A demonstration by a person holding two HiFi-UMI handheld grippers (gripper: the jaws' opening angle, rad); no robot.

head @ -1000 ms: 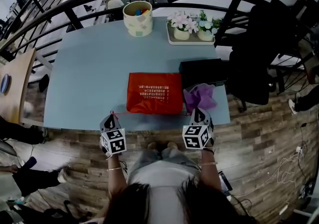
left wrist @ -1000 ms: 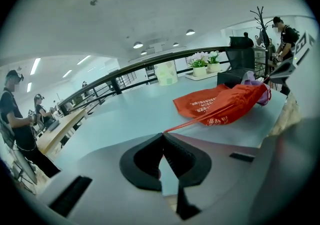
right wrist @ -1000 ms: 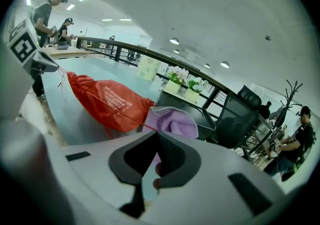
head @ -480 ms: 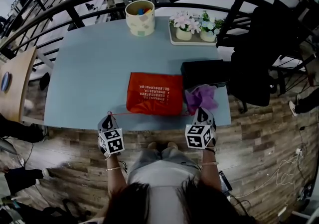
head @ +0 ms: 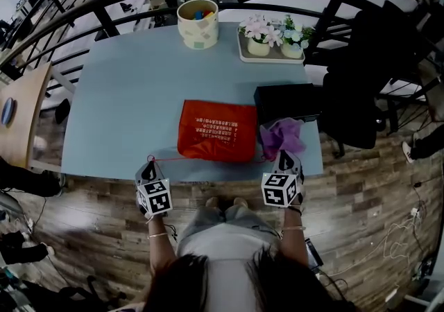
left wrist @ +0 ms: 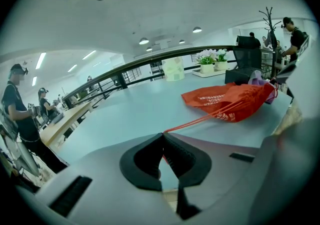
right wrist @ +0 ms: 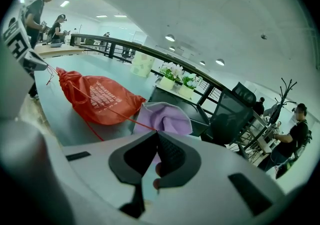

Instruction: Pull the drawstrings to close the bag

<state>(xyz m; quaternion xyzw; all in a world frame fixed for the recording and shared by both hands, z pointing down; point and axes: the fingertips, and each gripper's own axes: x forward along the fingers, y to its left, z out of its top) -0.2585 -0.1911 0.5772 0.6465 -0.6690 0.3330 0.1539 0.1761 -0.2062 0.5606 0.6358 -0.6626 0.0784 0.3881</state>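
The red bag [head: 216, 130] lies on the blue surface [head: 125, 89], between and just beyond the left tongs [head: 148, 161] and right tongs [head: 280, 158]. Each pair is clamped shut on a taut drawstring [left wrist: 201, 119]. Nothing has shifted since a second ago. Only the right gripper view shows a drawstring crossing the purple cloth [right wrist: 162, 118].

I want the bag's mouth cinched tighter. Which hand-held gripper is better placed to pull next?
Probably the left hand-held gripper: it is shut on the red drawstring, which runs taut to the red bag. The right hand-held gripper also grips a drawstring but sits against the purple cloth.
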